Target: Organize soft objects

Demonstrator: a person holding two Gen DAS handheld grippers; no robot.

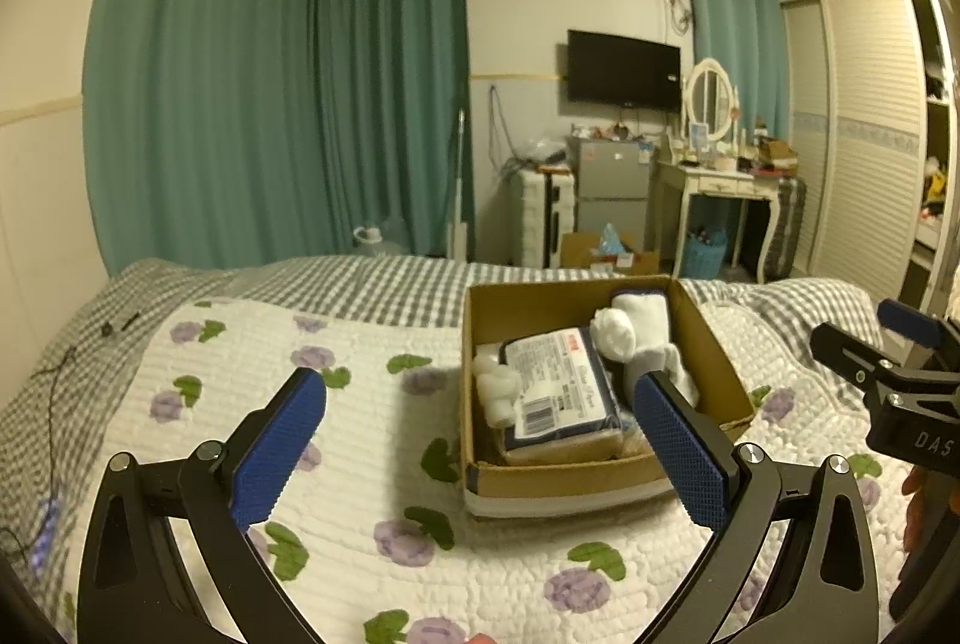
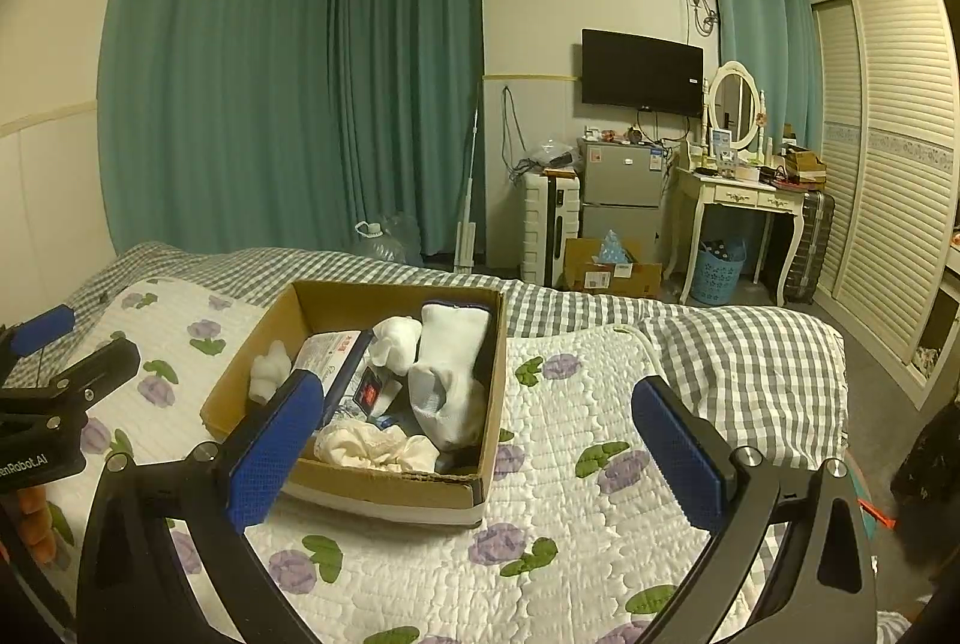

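A cardboard box (image 1: 558, 476) sits on the flowered white quilt (image 1: 360, 464). It holds white socks (image 1: 645, 326), a small white roll (image 1: 495, 383) and a wrapped navy packet (image 1: 564, 392). In the right wrist view the box (image 2: 390, 485) also shows a cream cloth (image 2: 372, 446) and a white sock (image 2: 450, 374). My left gripper (image 1: 480, 452) is open and empty, held in front of the box. My right gripper (image 2: 477, 449) is open and empty, held to the box's right.
The quilt lies on a grey checked bedspread (image 2: 750, 356). Beyond the bed stand green curtains (image 2: 270, 74), a white suitcase (image 2: 549, 224), a small fridge (image 2: 624, 188), a dressing table (image 2: 744, 200) and a louvred wardrobe (image 2: 888, 152). A black cable (image 1: 60, 374) lies at the bed's left.
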